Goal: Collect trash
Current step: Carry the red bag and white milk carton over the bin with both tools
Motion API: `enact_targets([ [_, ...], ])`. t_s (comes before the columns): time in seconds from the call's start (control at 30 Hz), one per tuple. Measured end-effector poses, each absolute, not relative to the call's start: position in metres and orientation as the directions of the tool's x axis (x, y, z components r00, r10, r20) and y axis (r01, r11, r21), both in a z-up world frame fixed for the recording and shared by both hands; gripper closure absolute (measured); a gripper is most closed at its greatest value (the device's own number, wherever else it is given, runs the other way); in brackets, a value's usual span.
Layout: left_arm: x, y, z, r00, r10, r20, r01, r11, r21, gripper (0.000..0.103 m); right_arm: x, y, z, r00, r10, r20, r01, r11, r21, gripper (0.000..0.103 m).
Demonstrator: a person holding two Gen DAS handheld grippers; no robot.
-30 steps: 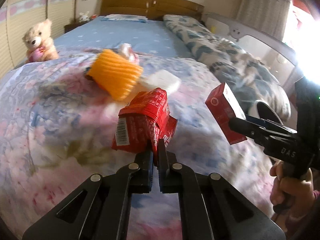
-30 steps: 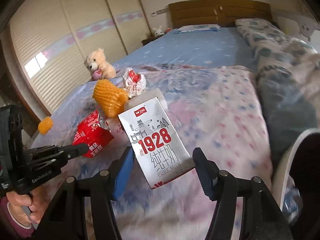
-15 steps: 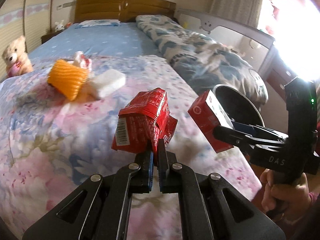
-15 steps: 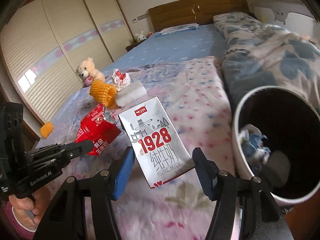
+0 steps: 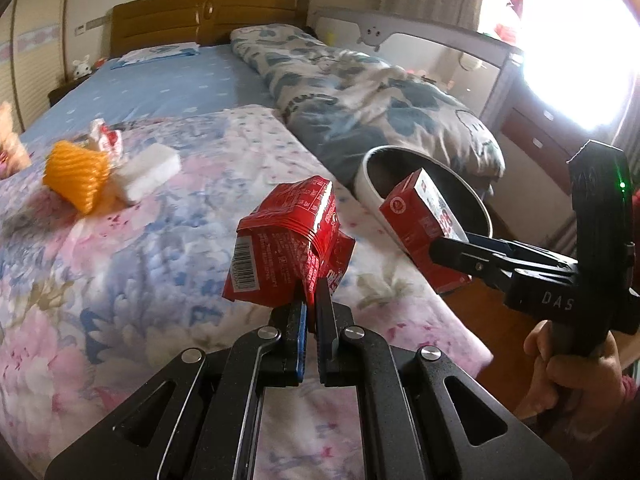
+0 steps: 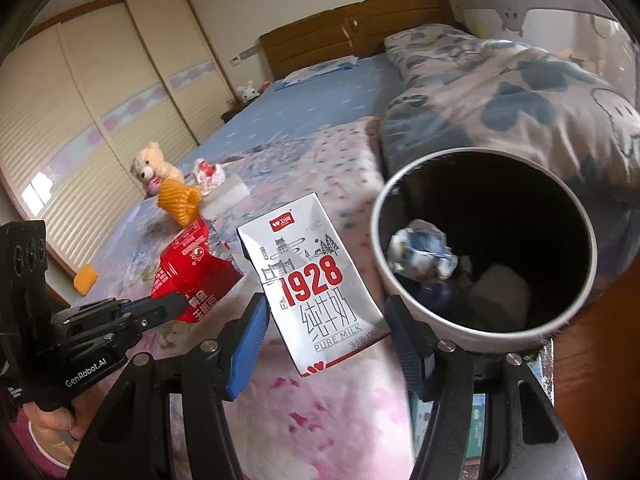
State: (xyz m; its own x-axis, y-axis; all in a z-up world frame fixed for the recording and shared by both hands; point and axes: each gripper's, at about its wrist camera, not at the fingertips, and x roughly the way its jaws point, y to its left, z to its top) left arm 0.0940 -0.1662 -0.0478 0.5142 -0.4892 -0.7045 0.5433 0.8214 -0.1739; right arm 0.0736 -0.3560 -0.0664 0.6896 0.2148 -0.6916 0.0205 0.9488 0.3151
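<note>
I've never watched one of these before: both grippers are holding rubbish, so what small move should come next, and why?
Probably carry the milk carton a little further right until it is over the trash bin, then open the right gripper. The carton sits beside the bin's rim, not yet above the opening, and the bin already holds trash. The left gripper, pinching the red wrapper, can follow.

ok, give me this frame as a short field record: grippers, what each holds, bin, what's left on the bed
left gripper: shut on crumpled red wrapper, held above the bedspread
right gripper: shut on milk carton, labelled 1928 Pure Milk, beside the bin rim
trash bin: at the bed's edge, open, already holds crumpled trash
left on bed: orange foam net, white foam block, red and white wrapper
other: teddy bear near the wardrobe side
</note>
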Motion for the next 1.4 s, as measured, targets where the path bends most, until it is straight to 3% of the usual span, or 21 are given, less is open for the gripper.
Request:
enact_targets([
  [1.4, 0.108, -0.289, -0.032, 0.426, -0.551, -0.717, 0.696, 0.706, -0.128, 0.1, 0.064, -0.465, -0.059, 0.721, 0.065, -0.69, 0.208, 0.929, 0.305, 0.043],
])
